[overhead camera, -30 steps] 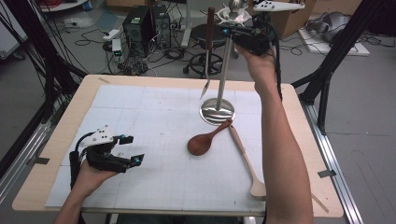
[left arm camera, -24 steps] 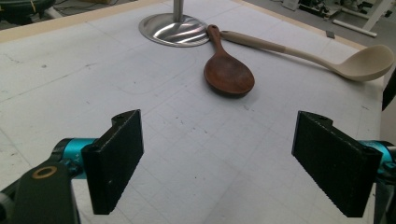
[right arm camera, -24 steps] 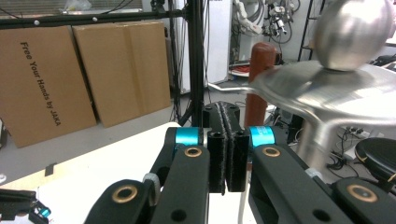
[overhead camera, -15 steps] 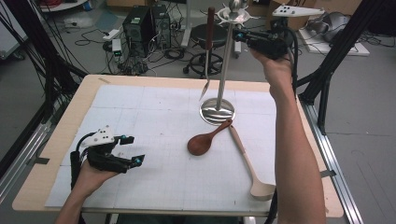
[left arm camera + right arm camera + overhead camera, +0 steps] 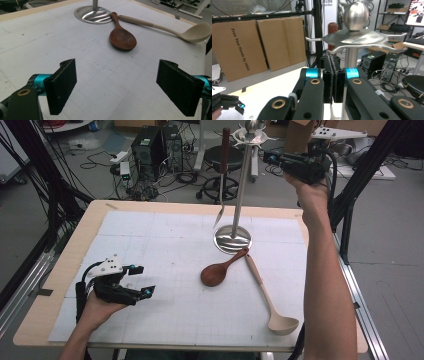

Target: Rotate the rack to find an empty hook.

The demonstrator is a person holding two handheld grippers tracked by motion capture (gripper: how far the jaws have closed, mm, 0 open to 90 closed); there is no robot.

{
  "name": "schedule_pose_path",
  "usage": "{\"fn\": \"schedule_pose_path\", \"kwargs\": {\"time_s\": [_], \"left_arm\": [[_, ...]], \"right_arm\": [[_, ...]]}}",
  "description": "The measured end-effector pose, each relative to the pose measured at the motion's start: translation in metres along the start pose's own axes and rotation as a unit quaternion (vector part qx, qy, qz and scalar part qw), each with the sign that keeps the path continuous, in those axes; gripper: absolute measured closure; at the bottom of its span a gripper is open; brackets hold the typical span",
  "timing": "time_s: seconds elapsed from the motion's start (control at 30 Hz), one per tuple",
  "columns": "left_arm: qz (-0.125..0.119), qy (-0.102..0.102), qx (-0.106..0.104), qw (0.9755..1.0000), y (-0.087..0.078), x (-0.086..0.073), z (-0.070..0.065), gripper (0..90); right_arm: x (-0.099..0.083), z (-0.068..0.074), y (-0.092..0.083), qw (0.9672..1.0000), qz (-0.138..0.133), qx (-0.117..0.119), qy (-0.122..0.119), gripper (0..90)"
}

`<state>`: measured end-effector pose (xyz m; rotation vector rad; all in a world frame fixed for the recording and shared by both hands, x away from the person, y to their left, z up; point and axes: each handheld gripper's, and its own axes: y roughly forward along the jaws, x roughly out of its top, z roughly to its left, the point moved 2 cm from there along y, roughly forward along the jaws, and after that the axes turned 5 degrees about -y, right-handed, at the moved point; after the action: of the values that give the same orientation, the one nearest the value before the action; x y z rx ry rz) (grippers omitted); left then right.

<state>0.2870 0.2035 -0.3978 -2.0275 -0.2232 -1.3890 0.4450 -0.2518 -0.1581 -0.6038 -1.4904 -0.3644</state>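
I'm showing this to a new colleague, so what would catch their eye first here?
Probably the tall steel stand at the far middle of the table, with a dark-handled utensil hanging from its top. Beside that top, the right gripper is held high, jaws shut. On the mat lie a brown wooden spoon and a beige ladle.
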Motion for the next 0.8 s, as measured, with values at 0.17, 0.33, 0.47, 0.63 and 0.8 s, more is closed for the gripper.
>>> {"fn": "schedule_pose_path", "kwargs": {"time_s": [0.17,0.33,0.47,0.63,0.8], "left_arm": [[0.001,0.0,0.0,1.0,0.0,0.0,0.0,17.4],[-0.001,-0.003,-0.001,1.0,0.0,0.0,0.0,17.4],[-0.002,-0.003,-0.002,1.0,0.0,0.0,0.0,17.4],[0.001,-0.001,-0.001,1.0,0.001,0.0,0.0,17.4],[-0.001,-0.002,0.0,1.0,0.0,0.0,0.0,17.4]], "right_arm": [[0.002,-0.003,-0.001,1.0,0.001,-0.004,0.001,89.7],[0.006,-0.003,0.004,1.0,0.003,-0.001,-0.004,89.7],[0.008,-0.003,0.006,1.0,0.005,0.002,-0.007,89.8],[0.008,-0.001,0.009,0.9999,0.008,0.01,-0.008,89.8],[0.009,0.004,0.016,0.9998,0.011,0.012,-0.013,89.8]]}}
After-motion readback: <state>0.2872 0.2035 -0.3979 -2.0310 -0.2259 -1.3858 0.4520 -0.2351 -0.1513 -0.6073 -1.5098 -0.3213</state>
